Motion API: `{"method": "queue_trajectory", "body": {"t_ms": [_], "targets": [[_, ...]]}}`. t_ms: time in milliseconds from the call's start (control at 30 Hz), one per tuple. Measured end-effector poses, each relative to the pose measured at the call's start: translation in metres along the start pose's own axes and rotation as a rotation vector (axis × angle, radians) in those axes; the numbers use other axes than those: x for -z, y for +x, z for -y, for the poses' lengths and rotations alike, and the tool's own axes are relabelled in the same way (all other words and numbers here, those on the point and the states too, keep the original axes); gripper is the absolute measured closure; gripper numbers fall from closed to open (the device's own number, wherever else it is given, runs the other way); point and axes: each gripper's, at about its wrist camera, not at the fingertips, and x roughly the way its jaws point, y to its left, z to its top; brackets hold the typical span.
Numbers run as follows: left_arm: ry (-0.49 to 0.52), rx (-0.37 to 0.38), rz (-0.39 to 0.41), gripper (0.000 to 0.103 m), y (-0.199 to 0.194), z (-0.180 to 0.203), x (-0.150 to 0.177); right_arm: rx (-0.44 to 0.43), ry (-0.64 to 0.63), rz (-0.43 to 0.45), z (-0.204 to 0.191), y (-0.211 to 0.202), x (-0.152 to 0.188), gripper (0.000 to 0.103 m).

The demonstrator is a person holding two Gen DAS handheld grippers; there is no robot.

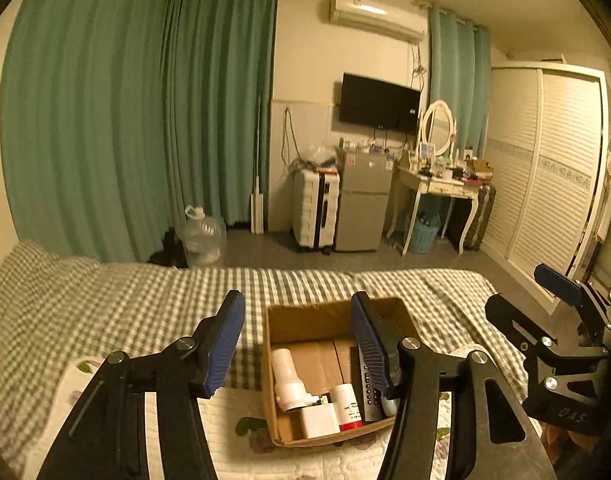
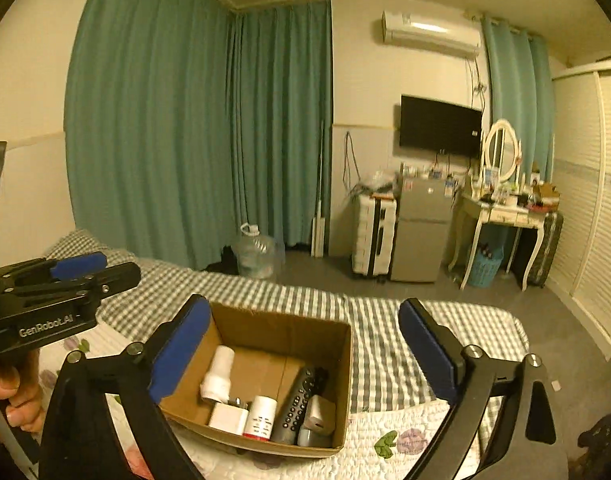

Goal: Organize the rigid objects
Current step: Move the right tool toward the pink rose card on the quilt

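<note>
Brown cardboard box (image 2: 265,368) sits open-topped on the bed (image 1: 105,304), straddling the line between the checked grey-and-white sheet and a nearer white floral quilt (image 2: 385,440). Inside lie a white plastic bottle (image 2: 219,374), a white plug adapter (image 2: 227,418), a white red-based canister (image 2: 260,418), a black remote control (image 2: 299,404) and a grey charger (image 2: 319,414). Both tools hang above the box with nothing between their blue pads: the left tool (image 1: 297,340) is spread, the right tool (image 2: 305,356) wider. Checked sheet lies bare all around the box. Beyond the bed's far edge, grey floor runs to green curtains (image 1: 145,120), a small silver fridge (image 1: 363,204) and a white louvred wardrobe (image 1: 545,168).
</note>
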Motion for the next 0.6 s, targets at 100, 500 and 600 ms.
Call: {"method": "queue_trajectory", "body": {"t_ms": [100, 500, 600], "targets": [[0.018, -0.023, 0.038, 0.042, -0.028, -0.005, -0.006, 0.026, -0.015, 0.030, -0.012, -0.024, -0.008, 0.000], [0.026, -0.045, 0.068, 0.041, -0.085, -0.034, 0.006, 0.032, -0.026, 0.055, -0.055, -0.087, -0.019, 0.000], [0.014, -0.048, 0.065, 0.041, -0.089, -0.043, 0.013, 0.020, -0.013, 0.048, -0.066, -0.092, -0.013, 0.000]]}}
